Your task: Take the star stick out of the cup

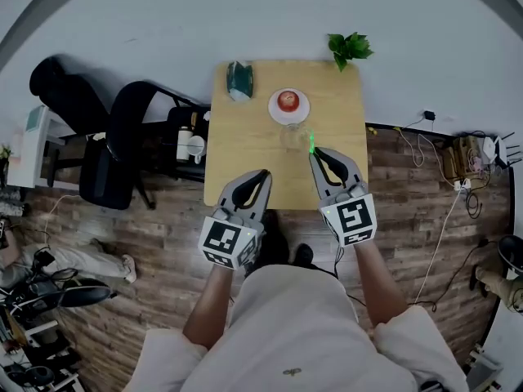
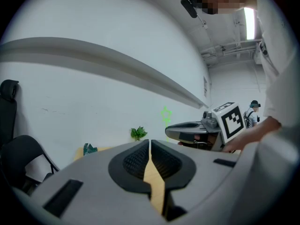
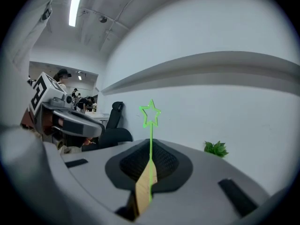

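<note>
Head view overlooks the table [image 1: 245,137]; both gripper views skim it.

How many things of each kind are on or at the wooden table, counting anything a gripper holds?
plate: 1
red apple: 1
clear cup: 1
star stick, clamped in the right gripper: 1
teal crumpled object: 1
leafy plant: 1
Total: 6

My right gripper [image 1: 313,155] has the thin green star stick [image 3: 151,139] between its jaws. The clear glass cup [image 1: 292,137] sits just ahead, a bit left.
</note>
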Tool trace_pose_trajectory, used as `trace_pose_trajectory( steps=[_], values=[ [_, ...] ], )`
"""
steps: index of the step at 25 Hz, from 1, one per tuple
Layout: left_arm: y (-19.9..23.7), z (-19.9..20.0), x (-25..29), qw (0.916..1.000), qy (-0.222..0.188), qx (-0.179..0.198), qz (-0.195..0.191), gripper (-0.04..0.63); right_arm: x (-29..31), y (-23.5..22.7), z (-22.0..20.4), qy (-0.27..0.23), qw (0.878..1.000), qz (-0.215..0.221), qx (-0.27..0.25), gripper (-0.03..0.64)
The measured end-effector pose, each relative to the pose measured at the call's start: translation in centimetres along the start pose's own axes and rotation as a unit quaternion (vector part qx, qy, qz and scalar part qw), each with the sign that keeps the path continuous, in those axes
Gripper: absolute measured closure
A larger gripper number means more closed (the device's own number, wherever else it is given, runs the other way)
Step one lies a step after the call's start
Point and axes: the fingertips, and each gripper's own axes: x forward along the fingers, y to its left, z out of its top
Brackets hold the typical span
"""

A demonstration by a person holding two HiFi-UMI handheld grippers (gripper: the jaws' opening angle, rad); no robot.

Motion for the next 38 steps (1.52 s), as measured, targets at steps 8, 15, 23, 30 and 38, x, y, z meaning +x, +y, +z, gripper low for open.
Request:
trace_pose_trajectory(
  steps=[8, 15, 23, 30, 38],
  values=[
    [-5.7, -0.1, -2.2, 0.9998, -0.014, -0.006, 0.013, 0.578, -7.9, -0.2, 0.4, -0.02, 0.999, 0.013, 0.046, 0.604],
    [-9.4, -1.2, -5.0, 0.9992, -0.023, -0.011, 0.03, 0.578, -13.6, 0.6, 0.4, -0.043, 0.996, 0.026, 0.073, 0.604],
    [-12.2, -1.5, -6.8, 0.9989, -0.028, -0.01, 0.036, 0.578, -17.8, 1.3, 0.9, -0.087, 0.987, 0.044, 0.125, 0.604],
    [-14.3, -0.7, -7.3, 0.9987, -0.043, -0.005, 0.027, 0.578, -20.2, 1.4, 1.2, -0.101, 0.984, 0.044, 0.14, 0.604],
    [-14.9, 0.0, -7.6, 0.9984, -0.05, -0.001, 0.026, 0.578, -21.1, 1.6, 1.3, -0.103, 0.983, 0.05, 0.14, 0.604]
  ],
)
